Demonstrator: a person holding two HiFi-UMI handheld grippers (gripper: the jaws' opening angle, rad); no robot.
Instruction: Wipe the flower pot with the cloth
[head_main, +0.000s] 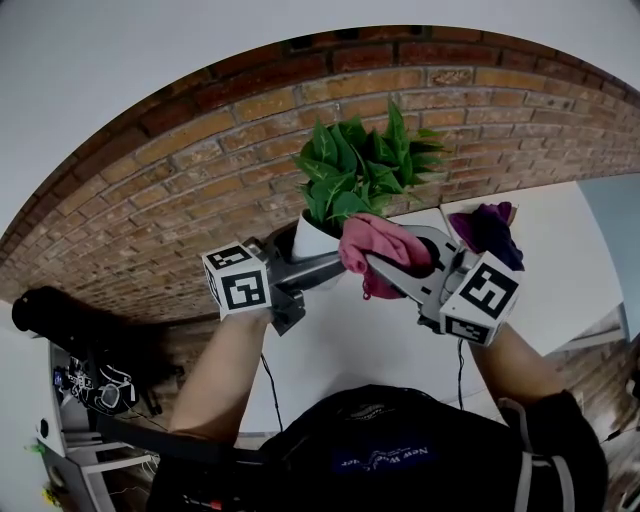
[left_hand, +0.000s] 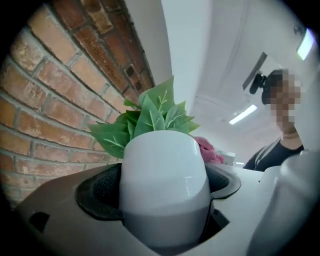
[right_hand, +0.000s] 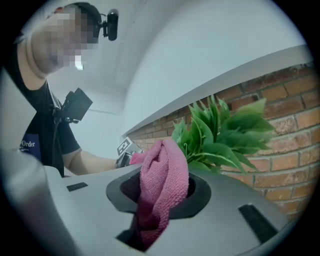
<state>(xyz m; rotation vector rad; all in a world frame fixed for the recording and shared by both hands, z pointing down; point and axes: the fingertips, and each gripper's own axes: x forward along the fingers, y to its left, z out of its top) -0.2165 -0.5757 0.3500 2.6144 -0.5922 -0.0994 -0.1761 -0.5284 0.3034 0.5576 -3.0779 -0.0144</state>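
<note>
A white flower pot (head_main: 312, 240) with green leaves (head_main: 362, 165) is held up off the table, my left gripper (head_main: 300, 262) shut on its body. In the left gripper view the white flower pot (left_hand: 162, 182) fills the space between the jaws, leaves (left_hand: 150, 117) above it. My right gripper (head_main: 385, 258) is shut on a pink cloth (head_main: 375, 245), which lies against the pot's right side by the rim. The right gripper view shows the pink cloth (right_hand: 161, 192) bunched between the jaws, the leaves (right_hand: 220, 137) just behind it.
A white table (head_main: 560, 250) lies below, with a brick wall (head_main: 200, 170) behind it. A purple cloth (head_main: 492, 230) lies in a small tray at the table's right. A black device (head_main: 60, 320) and clutter sit at the far left.
</note>
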